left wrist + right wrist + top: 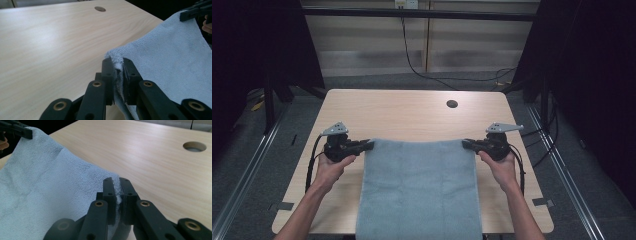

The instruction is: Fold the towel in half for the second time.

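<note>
A light blue towel [419, 187] lies spread over the near half of the wooden table [412, 112] and hangs past its front edge. My left gripper [370, 145] is shut on the towel's far left corner [115, 57], with terry cloth pinched between the black jaws. At the far right corner [115, 182], my right gripper [465, 144] is shut on the cloth in the same way. The towel's far edge runs taut between the two grippers, slightly raised off the tabletop. Each gripper view shows the other gripper far off at the opposite corner.
A round cable hole [452, 104] sits in the table's far right part. Beyond the far edge, black cables [412, 60] trail over a grey carpet. Dark frame posts [269, 100] stand at both sides of the table.
</note>
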`<state>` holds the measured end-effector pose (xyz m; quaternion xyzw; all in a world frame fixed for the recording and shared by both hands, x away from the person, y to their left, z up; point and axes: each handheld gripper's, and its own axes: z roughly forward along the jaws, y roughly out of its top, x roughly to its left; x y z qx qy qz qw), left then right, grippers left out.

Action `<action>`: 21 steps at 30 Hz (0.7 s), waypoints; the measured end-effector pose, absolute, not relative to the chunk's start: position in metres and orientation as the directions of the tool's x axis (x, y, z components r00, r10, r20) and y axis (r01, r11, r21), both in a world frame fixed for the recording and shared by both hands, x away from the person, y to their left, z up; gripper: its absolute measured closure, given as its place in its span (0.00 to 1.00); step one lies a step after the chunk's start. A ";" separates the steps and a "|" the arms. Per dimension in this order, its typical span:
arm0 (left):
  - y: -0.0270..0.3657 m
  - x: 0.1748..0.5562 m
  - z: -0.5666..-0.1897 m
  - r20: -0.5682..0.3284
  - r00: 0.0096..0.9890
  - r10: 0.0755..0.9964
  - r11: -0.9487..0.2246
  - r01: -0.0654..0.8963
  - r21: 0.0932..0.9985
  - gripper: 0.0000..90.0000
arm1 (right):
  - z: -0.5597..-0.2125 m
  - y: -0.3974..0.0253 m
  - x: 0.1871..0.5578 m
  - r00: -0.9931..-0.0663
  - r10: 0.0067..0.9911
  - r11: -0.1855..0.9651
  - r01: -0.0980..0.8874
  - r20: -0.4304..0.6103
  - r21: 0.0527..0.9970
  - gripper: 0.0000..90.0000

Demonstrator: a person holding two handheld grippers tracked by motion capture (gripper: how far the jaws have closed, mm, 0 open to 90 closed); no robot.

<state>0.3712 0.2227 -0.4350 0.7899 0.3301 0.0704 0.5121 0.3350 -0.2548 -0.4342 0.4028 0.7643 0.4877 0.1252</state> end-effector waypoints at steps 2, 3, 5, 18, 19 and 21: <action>0.222 0.376 -0.428 -0.213 0.768 0.605 -0.251 0.437 0.864 0.91 | -0.428 -0.255 0.339 -0.641 0.741 0.191 0.488 0.201 0.852 0.94; 0.221 0.378 -0.426 -0.218 0.764 0.608 -0.243 0.440 0.865 0.91 | -0.425 -0.255 0.342 -0.640 0.742 0.189 0.482 0.197 0.856 0.94; 0.219 0.385 -0.419 -0.210 0.762 0.613 -0.241 0.433 0.869 0.91 | -0.419 -0.256 0.347 -0.634 0.746 0.172 0.482 0.206 0.859 0.94; 0.215 0.425 -0.395 -0.232 0.733 0.640 -0.189 0.443 0.876 0.92 | -0.388 -0.264 0.378 -0.605 0.774 0.145 0.458 0.188 0.877 0.95; 0.215 0.428 -0.393 -0.239 0.727 0.644 -0.180 0.447 0.876 0.92 | -0.387 -0.265 0.379 -0.601 0.777 0.143 0.459 0.187 0.877 0.95; 0.216 0.434 -0.390 -0.249 0.717 0.651 -0.160 0.451 0.878 0.92 | -0.382 -0.265 0.386 -0.601 0.778 0.150 0.459 0.182 0.876 0.95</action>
